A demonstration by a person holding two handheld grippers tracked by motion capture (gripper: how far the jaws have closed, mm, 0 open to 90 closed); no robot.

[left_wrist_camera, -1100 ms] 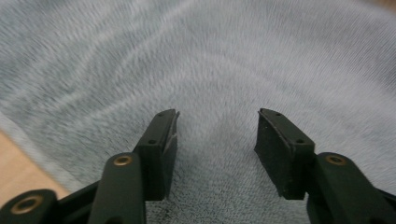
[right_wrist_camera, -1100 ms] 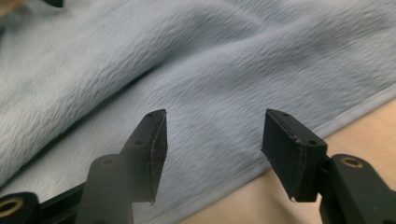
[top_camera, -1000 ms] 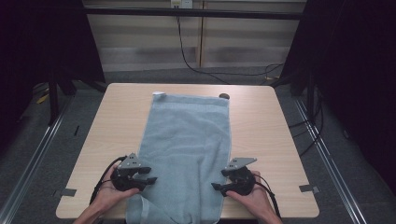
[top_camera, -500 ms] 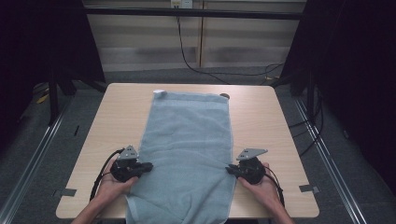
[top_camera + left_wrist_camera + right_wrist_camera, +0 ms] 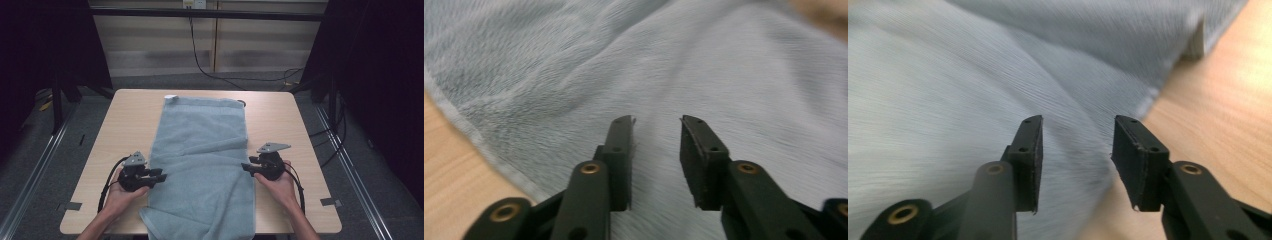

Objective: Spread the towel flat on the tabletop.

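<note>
- Towel [image 5: 202,165], pale blue-grey, lies lengthwise down the middle of the table [image 5: 120,125]; near end hangs over the table's near edge, far end almost at the far edge with a small white tag [image 5: 170,97] at one corner.
- Left gripper [image 5: 159,177] rests at the towel's left long edge, right gripper [image 5: 246,167] at its right long edge, roughly level with each other.
- Both have just been opening: jaws partway apart, nothing between the pads. Left gripper [image 5: 656,142] hangs over bare pile; right gripper [image 5: 1077,150] straddles the hem line without touching it.
- Step in hand, judged: take both long edges for a fold. To do it well, get one pad under the hem on each side, close at matching heights, lift together so the cloth stays square.
- A shallow crease [image 5: 210,147] crosses the towel between the grippers; likely worth smoothing first.
- High view gives overall layout and overhang. Gripper views give pad clearance and hem [image 5: 1148,102]; right gripper view is blurred, so the hem's exact lie under the jaws is uncertain.
</note>
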